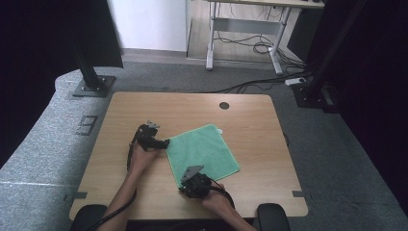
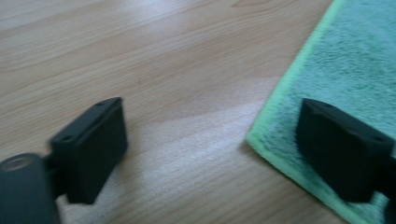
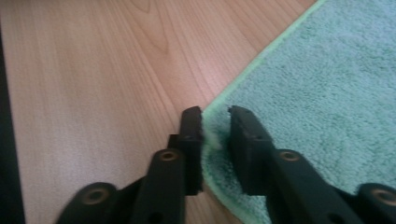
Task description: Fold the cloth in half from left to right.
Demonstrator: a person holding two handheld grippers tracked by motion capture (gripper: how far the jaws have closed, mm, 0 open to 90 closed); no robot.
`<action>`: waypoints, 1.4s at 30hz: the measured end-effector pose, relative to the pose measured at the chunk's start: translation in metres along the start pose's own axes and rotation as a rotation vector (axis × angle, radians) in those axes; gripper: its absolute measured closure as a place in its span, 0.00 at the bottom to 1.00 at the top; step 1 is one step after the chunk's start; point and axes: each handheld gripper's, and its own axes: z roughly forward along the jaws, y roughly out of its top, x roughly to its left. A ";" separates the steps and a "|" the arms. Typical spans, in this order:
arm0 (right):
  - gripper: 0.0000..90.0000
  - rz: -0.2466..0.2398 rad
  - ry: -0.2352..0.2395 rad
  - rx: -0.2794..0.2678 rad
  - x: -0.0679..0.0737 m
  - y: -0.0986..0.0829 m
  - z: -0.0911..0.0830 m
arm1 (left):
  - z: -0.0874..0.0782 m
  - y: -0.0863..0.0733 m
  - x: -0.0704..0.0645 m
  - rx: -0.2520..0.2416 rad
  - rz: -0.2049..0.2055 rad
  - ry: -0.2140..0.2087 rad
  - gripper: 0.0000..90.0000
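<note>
A green towel point(image 1: 204, 151) lies flat on the wooden table point(image 1: 144, 108), turned like a diamond. My left gripper point(image 1: 163, 143) is at its left corner. In the left gripper view it is open point(image 2: 210, 116): one jaw is over bare wood, the other over the towel's edge point(image 2: 355, 60). My right gripper point(image 1: 186, 182) is at the towel's near corner. In the right gripper view its jaws point(image 3: 215, 114) stand almost together, with the hem of the towel point(image 3: 327, 79) bunched between them.
A round cable hole point(image 1: 224, 105) sits near the table's far edge. Black frame posts point(image 1: 91, 72) stand on the floor beyond the table, and a desk with loose cables point(image 1: 250, 43) is farther back. Two dark pads point(image 1: 273, 216) flank the near edge.
</note>
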 end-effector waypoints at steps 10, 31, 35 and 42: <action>0.92 0.023 0.006 0.008 -0.002 0.002 0.000 | -0.006 -0.003 -0.011 -0.031 0.011 -0.123 0.90; 0.96 -0.033 0.078 -0.032 0.019 0.031 0.007 | -0.042 -0.001 0.012 -0.014 -0.014 -0.090 0.97; 0.96 -0.030 0.059 -0.056 0.015 0.030 -0.005 | -0.042 0.010 0.007 -0.012 0.012 -0.087 0.97; 0.96 -0.015 0.013 -0.078 0.003 0.023 -0.023 | -0.035 0.031 -0.003 0.001 0.043 -0.096 0.97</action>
